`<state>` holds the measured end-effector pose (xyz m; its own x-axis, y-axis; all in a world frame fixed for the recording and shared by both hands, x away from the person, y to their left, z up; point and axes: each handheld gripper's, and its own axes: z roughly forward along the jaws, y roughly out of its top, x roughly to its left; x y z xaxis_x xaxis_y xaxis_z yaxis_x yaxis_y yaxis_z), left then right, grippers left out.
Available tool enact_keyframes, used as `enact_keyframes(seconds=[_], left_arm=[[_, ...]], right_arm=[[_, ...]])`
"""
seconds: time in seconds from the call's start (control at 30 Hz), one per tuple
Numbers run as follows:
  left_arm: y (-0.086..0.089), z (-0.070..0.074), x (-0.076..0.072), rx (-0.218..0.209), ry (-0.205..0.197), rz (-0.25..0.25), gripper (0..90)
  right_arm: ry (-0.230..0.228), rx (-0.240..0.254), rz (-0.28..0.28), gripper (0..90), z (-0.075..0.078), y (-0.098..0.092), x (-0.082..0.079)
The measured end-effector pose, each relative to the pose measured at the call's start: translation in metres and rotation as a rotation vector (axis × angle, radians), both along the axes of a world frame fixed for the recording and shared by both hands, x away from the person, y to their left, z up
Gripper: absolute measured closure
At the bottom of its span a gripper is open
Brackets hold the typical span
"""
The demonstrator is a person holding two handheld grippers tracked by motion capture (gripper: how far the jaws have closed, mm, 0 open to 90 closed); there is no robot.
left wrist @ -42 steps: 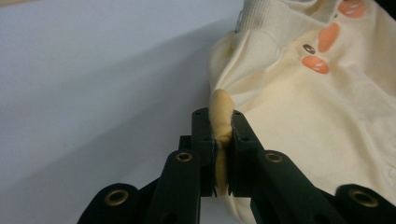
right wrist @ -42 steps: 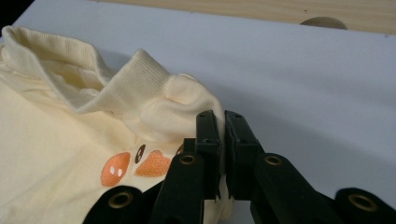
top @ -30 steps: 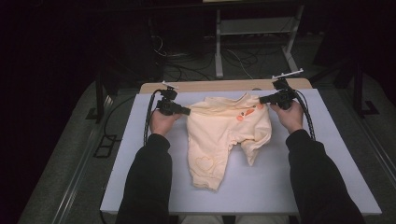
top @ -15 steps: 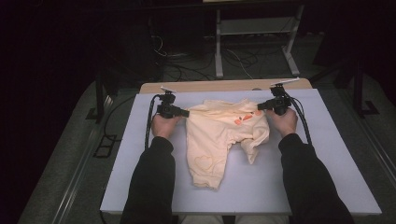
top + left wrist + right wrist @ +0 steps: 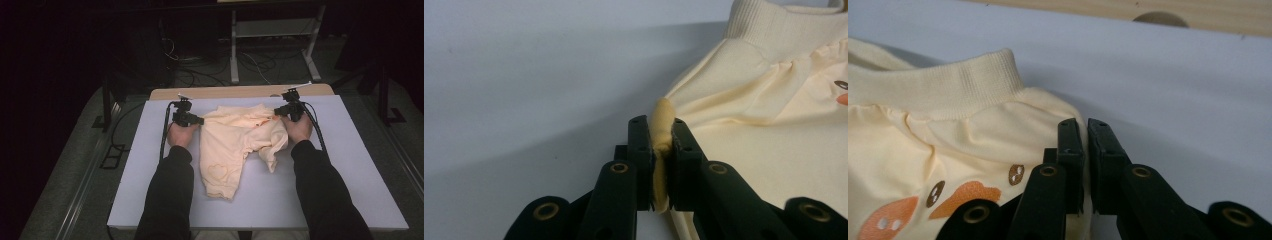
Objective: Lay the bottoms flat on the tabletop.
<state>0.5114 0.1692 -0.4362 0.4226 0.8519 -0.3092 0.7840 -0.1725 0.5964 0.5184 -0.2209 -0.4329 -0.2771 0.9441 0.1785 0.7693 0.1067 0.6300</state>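
Where the white table (image 5: 350, 165) fills the high view, a strip of bare wood (image 5: 240, 92) runs along its far edge, and the person's two dark sleeves (image 5: 167, 195) come in over the near edge. On the surface, a pale yellow garment (image 5: 235, 145) lies near the middle, closer to the far edge than the near one, its ribbed band (image 5: 933, 87) toward the far edge and one end reaching down toward the near edge. A faint heart outline (image 5: 218, 172) marks that nearer part, and orange and brown printed shapes (image 5: 963, 192) sit near the garment's right side.

At the garment's left edge, the left hand (image 5: 181, 134) holds the left gripper (image 5: 659, 142); its jaws stand narrow, pinched on a rolled fold of the yellow cloth that bulges up between them. At the garment's right edge, the right hand (image 5: 298, 127) holds the right gripper (image 5: 1085, 137), whose jaws stand close together with a thin slit between them. Cloth lies against the jaws' left side, but whether any is caught between them I cannot tell. Black cables (image 5: 164, 130) trail from both grippers back along the forearms.
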Motion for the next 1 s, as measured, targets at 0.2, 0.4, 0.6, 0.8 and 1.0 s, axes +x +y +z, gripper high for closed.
enact_keyframes(seconds=[0.2,0.4,0.6,0.8,1.0], left_arm=[[0.000,0.002,-0.001,0.029,-0.033,0.021,81.4],[-0.004,-0.003,-0.001,0.055,-0.007,0.009,81.2],[-0.002,-0.006,0.000,0.034,0.008,-0.020,80.2],[-0.002,-0.003,-0.003,0.030,-0.019,-0.042,66.5],[-0.007,0.013,-0.009,-0.051,-0.082,-0.057,44.0]], right_arm=[[-0.034,-0.068,0.022,84.2,0.011,0.010,0.005],[0.033,-0.071,0.030,83.8,-0.002,0.008,0.007],[0.049,-0.037,0.020,77.9,-0.007,0.004,0.010],[0.109,0.079,0.014,68.0,-0.011,-0.008,0.011],[0.090,0.076,0.054,48.5,0.002,-0.012,0.002]])
